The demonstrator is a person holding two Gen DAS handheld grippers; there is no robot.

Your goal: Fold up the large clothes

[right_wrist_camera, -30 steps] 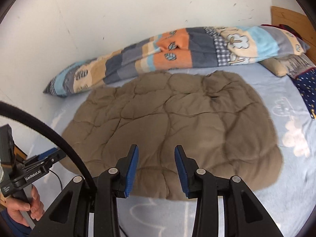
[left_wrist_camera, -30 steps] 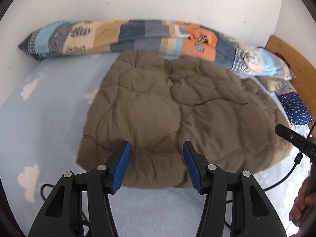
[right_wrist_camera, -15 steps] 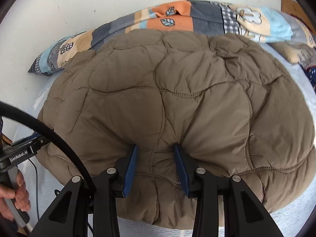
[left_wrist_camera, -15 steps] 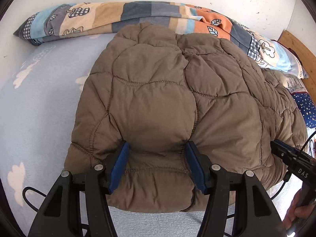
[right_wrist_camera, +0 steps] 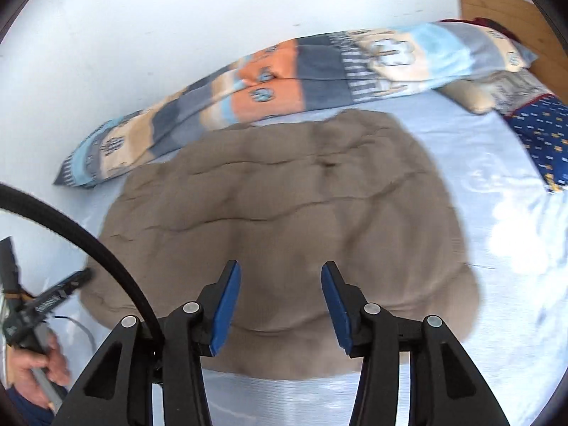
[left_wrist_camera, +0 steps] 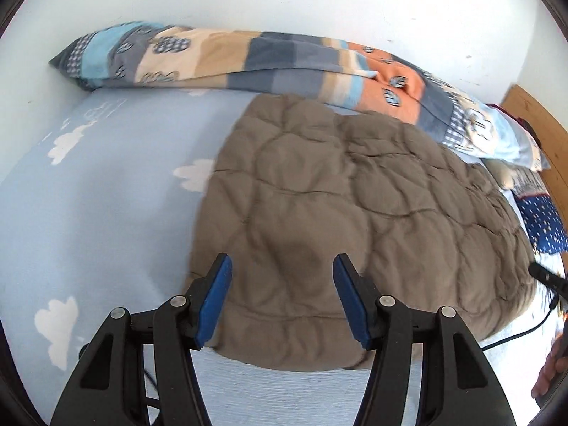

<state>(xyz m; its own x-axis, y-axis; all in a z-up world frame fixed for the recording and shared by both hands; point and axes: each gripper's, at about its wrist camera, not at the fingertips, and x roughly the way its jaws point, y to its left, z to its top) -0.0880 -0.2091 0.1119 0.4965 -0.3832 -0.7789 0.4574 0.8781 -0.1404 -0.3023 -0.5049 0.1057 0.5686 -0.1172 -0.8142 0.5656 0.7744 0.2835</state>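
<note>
A brown quilted padded coat (left_wrist_camera: 337, 213) lies spread flat on the light blue bed sheet (left_wrist_camera: 88, 195); it also shows in the right wrist view (right_wrist_camera: 284, 220). My left gripper (left_wrist_camera: 282, 298) is open and empty, hovering above the coat's near left hem. My right gripper (right_wrist_camera: 280, 305) is open and empty above the coat's near hem, more to the right. Neither one touches the fabric. The right wrist view is blurred by motion.
A long patchwork pillow (left_wrist_camera: 248, 60) lies along the white wall behind the coat, also in the right wrist view (right_wrist_camera: 284, 71). More pillows (right_wrist_camera: 539, 135) and a wooden headboard (right_wrist_camera: 514, 10) are at the right. A black cable (right_wrist_camera: 88, 234) arcs at the left.
Both grippers, which were pressed down onto the coat half a second ago, have lifted up and back from it. The coat lies flat and both grippers stay open.
</note>
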